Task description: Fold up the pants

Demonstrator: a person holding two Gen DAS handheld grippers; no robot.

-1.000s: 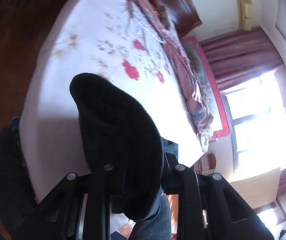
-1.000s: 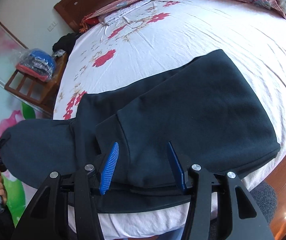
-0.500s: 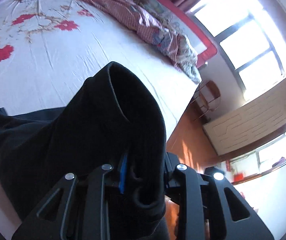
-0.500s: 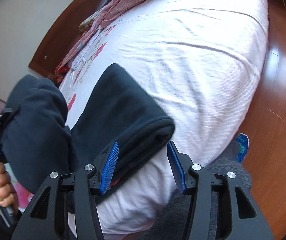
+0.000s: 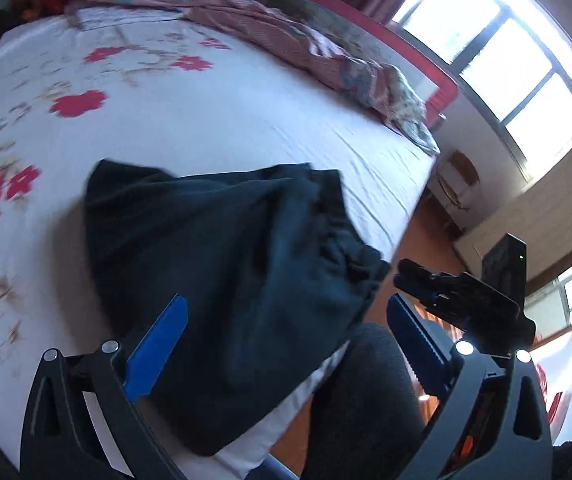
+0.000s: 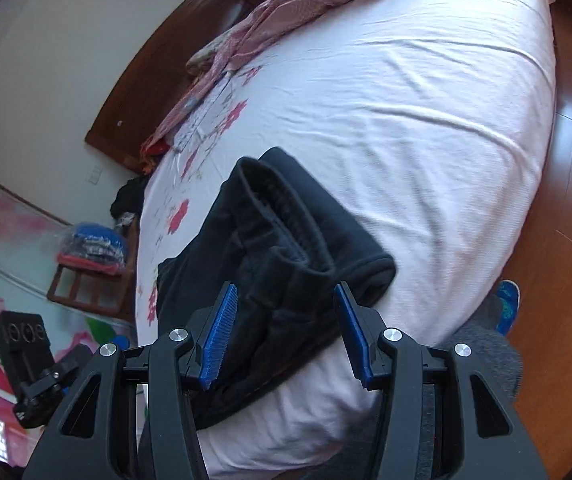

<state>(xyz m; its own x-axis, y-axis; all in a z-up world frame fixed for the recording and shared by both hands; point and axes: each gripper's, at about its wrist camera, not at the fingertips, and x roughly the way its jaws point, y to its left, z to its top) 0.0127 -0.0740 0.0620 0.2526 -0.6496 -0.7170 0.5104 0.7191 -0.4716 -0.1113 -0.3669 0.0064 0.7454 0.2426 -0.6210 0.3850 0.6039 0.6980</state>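
Note:
The dark navy pants lie folded in a bundle near the front edge of the white flowered bed, waistband on top. My left gripper is open above their near edge and holds nothing. In the right wrist view the pants lie at the bed's near edge, waistband ribbing up. My right gripper is open just over their near end, touching nothing that I can tell. The right gripper also shows in the left wrist view, and the left gripper in the right wrist view.
A pink checked quilt lies along the bed's far side. A wooden headboard stands behind. A wooden stool with a bagged bundle stands beside the bed. Wooden floor runs along the right. My leg is against the bed edge.
My left gripper has let go of the pant fold and opened; the fold now lies on top of the bundle. My right gripper stays open and has shifted slightly.

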